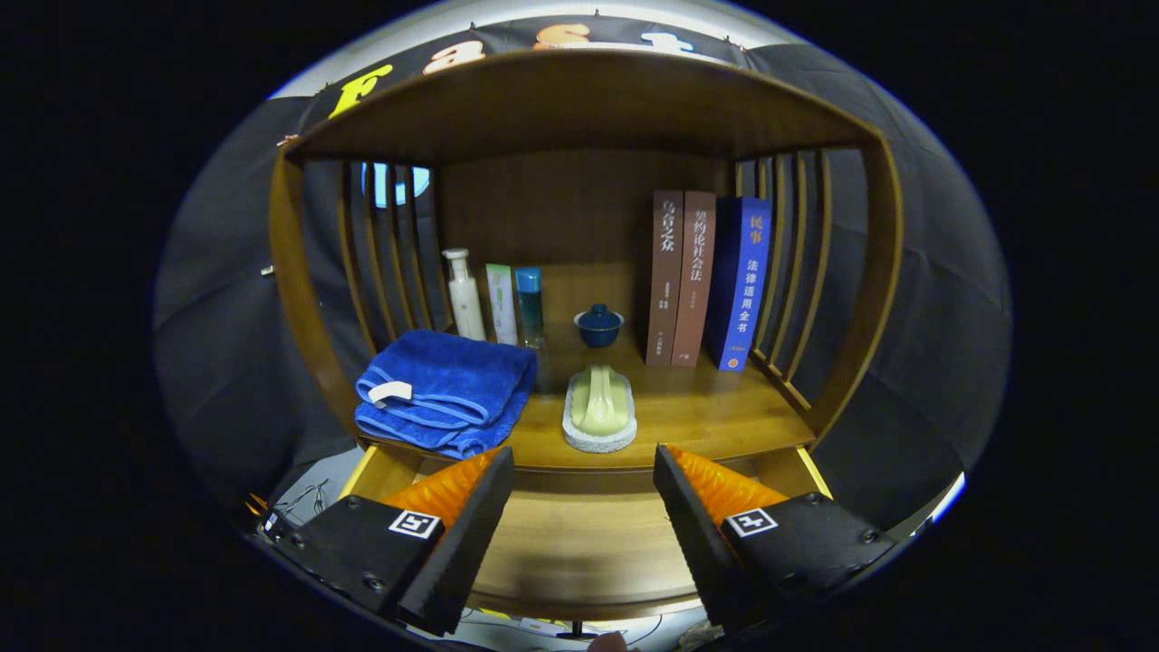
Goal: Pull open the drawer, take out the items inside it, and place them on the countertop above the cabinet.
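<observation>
While the drawer (pixel 579 543) stands pulled out below the countertop (pixel 706 407), the gripper (pixel 584 480) hangs over it with its fingers spread wide, nothing between them. Between the fingers the drawer's bare wooden bottom shows, and no item can be seen on that visible part; the fingers themselves cover the drawer's two sides, so what lies under them cannot be told.

Just beyond the fingertips, on the countertop near its front edge, sits a soap dish (pixel 598 426) with a pale green piece (pixel 598 401) on top. Beside it, ahead of the left finger, lies a folded blue towel (pixel 448 389), its edge reaching the countertop's front. Behind the towel stand three bottles in a row: a white one (pixel 464 294), a pale green tube (pixel 501 303) and a blue-capped one (pixel 530 306). A small dark blue lidded cup (pixel 598 325) stands behind the dish. Next to the cup, toward the slatted side wall (pixel 797 263), three books (pixel 709 276) stand upright, touching one another.
</observation>
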### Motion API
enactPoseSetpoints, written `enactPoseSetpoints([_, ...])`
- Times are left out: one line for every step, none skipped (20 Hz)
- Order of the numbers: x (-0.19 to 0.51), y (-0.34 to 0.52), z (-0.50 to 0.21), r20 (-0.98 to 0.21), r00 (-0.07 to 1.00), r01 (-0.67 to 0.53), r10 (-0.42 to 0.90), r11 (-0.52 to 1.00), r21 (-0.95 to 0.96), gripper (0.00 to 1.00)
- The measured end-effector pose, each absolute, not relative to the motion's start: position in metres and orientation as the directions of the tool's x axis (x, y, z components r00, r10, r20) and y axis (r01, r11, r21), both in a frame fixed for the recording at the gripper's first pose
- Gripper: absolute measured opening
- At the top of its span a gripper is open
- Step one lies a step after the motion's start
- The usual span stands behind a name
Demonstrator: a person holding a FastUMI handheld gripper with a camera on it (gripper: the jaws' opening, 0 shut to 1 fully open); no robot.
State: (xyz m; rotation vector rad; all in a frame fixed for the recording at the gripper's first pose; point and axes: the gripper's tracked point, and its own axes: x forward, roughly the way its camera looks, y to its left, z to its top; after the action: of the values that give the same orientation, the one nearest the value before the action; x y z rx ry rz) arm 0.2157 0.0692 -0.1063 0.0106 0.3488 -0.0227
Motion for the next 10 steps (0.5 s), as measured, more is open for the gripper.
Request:
enactPoseSetpoints([0.206,0.069,-0.104,-0.305,0.952,0.027,-0.024,1.0,0.008,0.99])
enactPoseSetpoints([0.194,0.07,-0.102,-0.273,0.962,0.027,-0.024,1.0,0.006,0.99])
enactPoseSetpoints([0.182,0.07,-0.102,-0.244,0.969,0.03,-0.029,1.0,0.0,0.98])
enactPoseSetpoints([0.17,0.069,-0.104,-0.22,0.975,0.033,-0.034,0.999,-0.006,0.99])
enactPoseSetpoints([0.157,0.069,-0.106,-0.2,0.979,0.038,-0.039,0.999,-0.009,0.99])
enactPoseSetpoints([0.146,0.069,-0.109,-0.181,0.983,0.039,-0.04,0.999,-0.007,0.98])
enactPoseSetpoints([0.135,0.068,-0.113,-0.163,0.986,0.042,-0.042,0.999,-0.006,0.98])
enactPoseSetpoints([0.125,0.067,-0.118,-0.147,0.988,0.045,-0.045,0.999,-0.006,0.98])
enactPoseSetpoints([0.115,0.067,-0.125,-0.132,0.99,0.047,-0.047,0.999,-0.007,0.98])
enactPoseSetpoints([0.106,0.066,-0.132,-0.121,0.991,0.05,-0.05,0.999,-0.009,0.98])
